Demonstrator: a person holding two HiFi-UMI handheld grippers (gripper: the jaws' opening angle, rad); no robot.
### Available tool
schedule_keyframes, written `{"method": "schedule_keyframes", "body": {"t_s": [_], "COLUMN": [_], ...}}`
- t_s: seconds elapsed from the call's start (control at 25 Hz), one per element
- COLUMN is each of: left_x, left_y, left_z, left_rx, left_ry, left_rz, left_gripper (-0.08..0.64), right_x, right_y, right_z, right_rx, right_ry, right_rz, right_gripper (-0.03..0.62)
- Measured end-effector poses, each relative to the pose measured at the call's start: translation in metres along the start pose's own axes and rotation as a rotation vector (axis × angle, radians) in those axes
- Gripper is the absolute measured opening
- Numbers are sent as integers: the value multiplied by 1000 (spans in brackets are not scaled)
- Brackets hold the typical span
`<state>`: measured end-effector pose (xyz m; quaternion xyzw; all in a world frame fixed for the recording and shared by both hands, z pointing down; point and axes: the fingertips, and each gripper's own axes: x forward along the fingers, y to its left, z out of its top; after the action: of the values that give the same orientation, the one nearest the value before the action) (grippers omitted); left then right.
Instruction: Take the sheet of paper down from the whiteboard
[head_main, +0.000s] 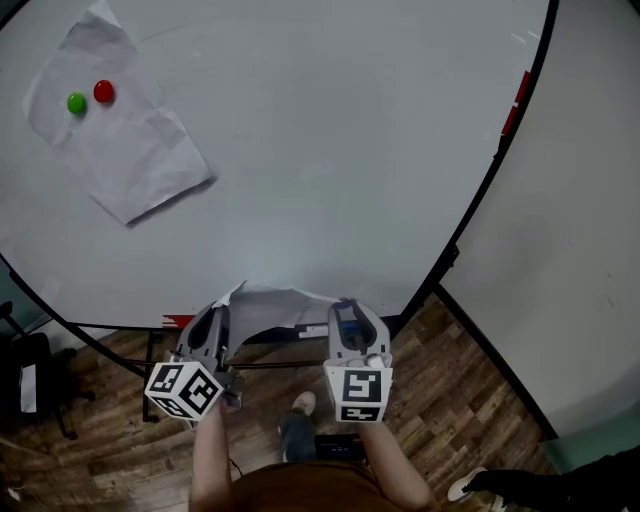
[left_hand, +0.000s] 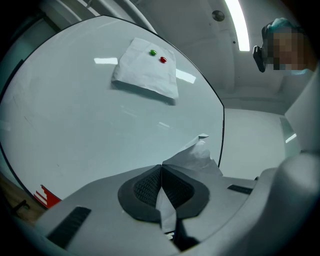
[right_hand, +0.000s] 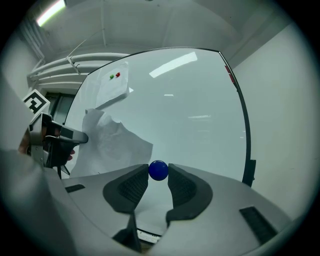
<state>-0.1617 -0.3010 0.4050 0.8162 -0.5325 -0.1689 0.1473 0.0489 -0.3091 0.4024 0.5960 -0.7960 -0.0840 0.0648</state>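
A crumpled white sheet of paper (head_main: 272, 302) hangs off the lower edge of the whiteboard (head_main: 330, 150), and my left gripper (head_main: 218, 325) is shut on its corner. In the left gripper view the jaws (left_hand: 161, 171) pinch the sheet (left_hand: 201, 152), which stands up beyond them. My right gripper (head_main: 348, 318) is to the right of the sheet, shut on a round blue magnet (right_hand: 158, 170). The right gripper view shows the held sheet (right_hand: 112, 137) and the left gripper (right_hand: 56, 142) at its left. A second sheet (head_main: 115, 140) stays on the board under a green magnet (head_main: 76, 102) and a red magnet (head_main: 103, 91).
The whiteboard's black frame (head_main: 480, 190) carries red clips (head_main: 515, 105) on its right side. Below are wood floor (head_main: 450, 400), the board's stand (head_main: 120, 345) and a black chair (head_main: 30, 385). A bystander's shoe (head_main: 465, 487) is at lower right.
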Motion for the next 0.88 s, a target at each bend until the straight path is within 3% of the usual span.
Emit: {"method": "schedule_keyframes", "body": {"t_s": [0.36,0.88], "left_x": [-15,-17], "left_y": [16,17], "left_z": [12,18], "left_rx": [-105,-106], "left_ry": [-48,-66], "left_rz": [21,5], "left_gripper": [25,25], "right_x": [-4,-6], "right_y": [-1,-3], "right_z": [2,4], "right_rx": [-1,-2], "right_ry": [-1,-5], "right_rz": [-9,-21], "right_gripper": [135,135]}}
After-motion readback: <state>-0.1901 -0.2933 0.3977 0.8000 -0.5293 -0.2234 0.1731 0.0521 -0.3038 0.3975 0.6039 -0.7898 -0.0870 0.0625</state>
